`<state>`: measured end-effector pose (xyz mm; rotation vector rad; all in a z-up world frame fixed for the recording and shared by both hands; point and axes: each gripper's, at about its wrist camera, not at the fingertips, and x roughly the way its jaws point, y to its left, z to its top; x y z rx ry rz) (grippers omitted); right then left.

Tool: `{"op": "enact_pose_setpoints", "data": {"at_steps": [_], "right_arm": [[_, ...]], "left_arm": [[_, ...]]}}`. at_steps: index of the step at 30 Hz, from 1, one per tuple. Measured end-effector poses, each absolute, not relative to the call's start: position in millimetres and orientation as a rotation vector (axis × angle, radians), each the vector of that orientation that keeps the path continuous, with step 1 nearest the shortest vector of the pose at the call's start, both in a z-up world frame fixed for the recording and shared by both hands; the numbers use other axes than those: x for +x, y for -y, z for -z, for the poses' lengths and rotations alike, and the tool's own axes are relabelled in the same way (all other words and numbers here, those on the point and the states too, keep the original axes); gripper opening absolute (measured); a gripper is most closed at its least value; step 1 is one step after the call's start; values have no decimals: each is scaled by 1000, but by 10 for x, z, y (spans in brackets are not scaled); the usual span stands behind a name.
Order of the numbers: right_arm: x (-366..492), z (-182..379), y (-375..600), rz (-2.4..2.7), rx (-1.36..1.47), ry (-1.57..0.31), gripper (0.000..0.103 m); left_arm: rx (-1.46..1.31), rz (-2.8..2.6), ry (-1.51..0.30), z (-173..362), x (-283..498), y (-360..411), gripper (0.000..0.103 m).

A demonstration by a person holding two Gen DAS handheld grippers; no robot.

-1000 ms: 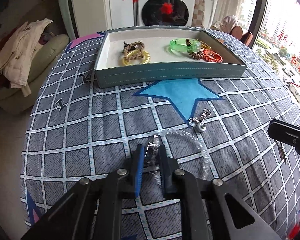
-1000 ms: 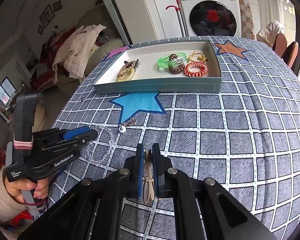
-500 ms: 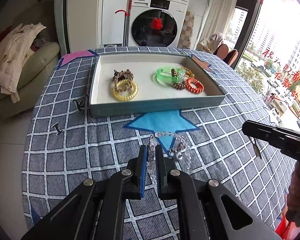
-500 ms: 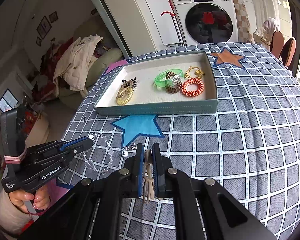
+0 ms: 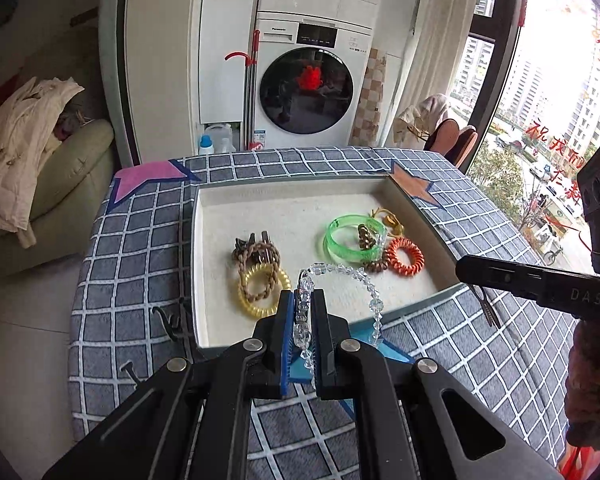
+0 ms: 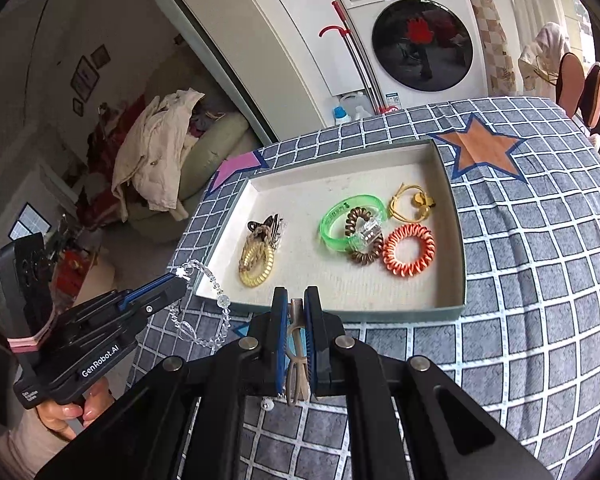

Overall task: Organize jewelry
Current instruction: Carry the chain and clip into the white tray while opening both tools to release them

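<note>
My left gripper (image 5: 303, 314) is shut on a clear bead bracelet (image 5: 376, 304), which loops up and hangs down in front of the jaws, just above the near edge of the shallow tray (image 5: 196, 280). From the right wrist view the left gripper (image 6: 172, 284) and the dangling bracelet (image 6: 220, 302) are at the tray's (image 6: 380, 312) near left corner. My right gripper (image 6: 296, 304) is shut on a thin beige hairpin (image 6: 296, 376) just before the tray's front wall. In the left wrist view the right gripper (image 5: 476, 272) comes in from the right with the hairpin (image 5: 487, 312) hanging below it.
The tray holds a green bangle (image 5: 352, 240), an orange coil tie (image 5: 404, 256), a yellow coil tie (image 5: 262, 290), brown ties and a gold cord. Small black pins (image 5: 168, 320) lie on the checked cloth left of the tray. A sofa (image 5: 60, 168) and a washing machine (image 5: 306, 92) stand beyond the table.
Both grippers rose and moved towards the tray. The bead bracelet came off the cloth and now hangs from the left gripper. The hairpin stayed in the right gripper.
</note>
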<state>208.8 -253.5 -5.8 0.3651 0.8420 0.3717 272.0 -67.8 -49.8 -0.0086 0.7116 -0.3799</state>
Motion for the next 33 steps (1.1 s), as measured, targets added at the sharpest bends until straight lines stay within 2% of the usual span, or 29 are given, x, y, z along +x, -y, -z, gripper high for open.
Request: {"op": "enact_pose_setpoints", "data": {"at_steps": [5, 15, 29, 31, 33], "right_arm": [[2449, 122, 2516, -356, 389, -864, 9], [2927, 544, 2302, -337, 406, -949, 9], [3145, 884, 2109, -250, 329, -986, 9], [3145, 889, 2117, -250, 339, -980, 10], [3147, 900, 2131, -259, 357, -982, 21]], "left_arm": [[-6, 378, -735, 374, 2942, 608, 28], [23, 344, -805, 633, 3198, 604, 28], [90, 260, -817, 824, 3197, 584, 29], [101, 254, -812, 810, 3159, 589, 29], [104, 253, -811, 785, 3143, 590, 29]]}}
